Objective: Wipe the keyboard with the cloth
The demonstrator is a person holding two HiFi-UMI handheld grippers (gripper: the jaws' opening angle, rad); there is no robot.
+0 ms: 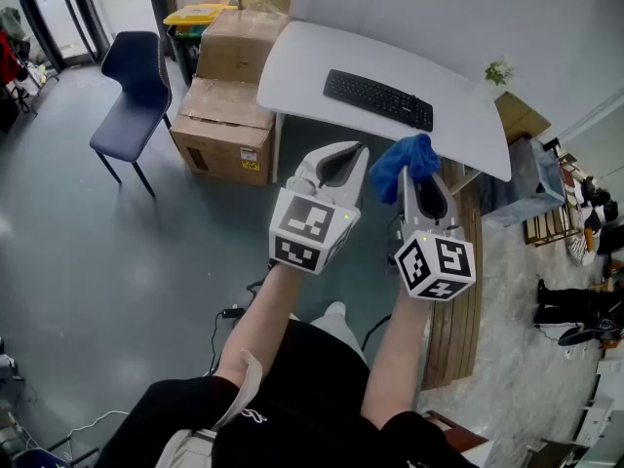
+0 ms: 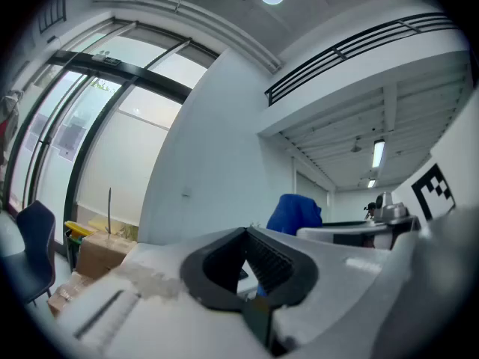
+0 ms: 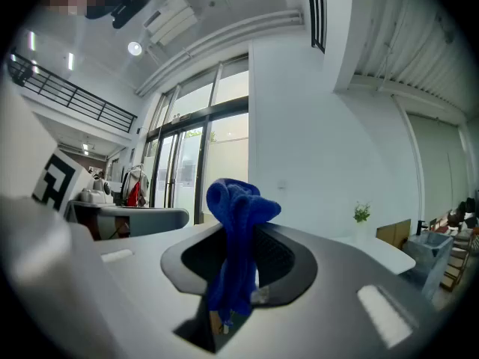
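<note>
Ahead, the keyboard (image 1: 378, 99) lies lengthwise across the table (image 1: 302, 61), nearer my right gripper (image 1: 416, 177), which is clamped on the cloth (image 1: 404, 159), while my left gripper (image 1: 349, 156) has its jaws together, empty.

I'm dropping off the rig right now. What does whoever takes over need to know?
Left gripper: shut, empty, held in the air short of the table.
Right gripper: shut on the blue cloth, which bunches up above the fingers.
Keyboard: lies on the white table, ahead of both grippers; the cloth is not touching it.
Done: cloth is in the grip.
Left: bring the cloth to the keyboard and wipe it.
</note>
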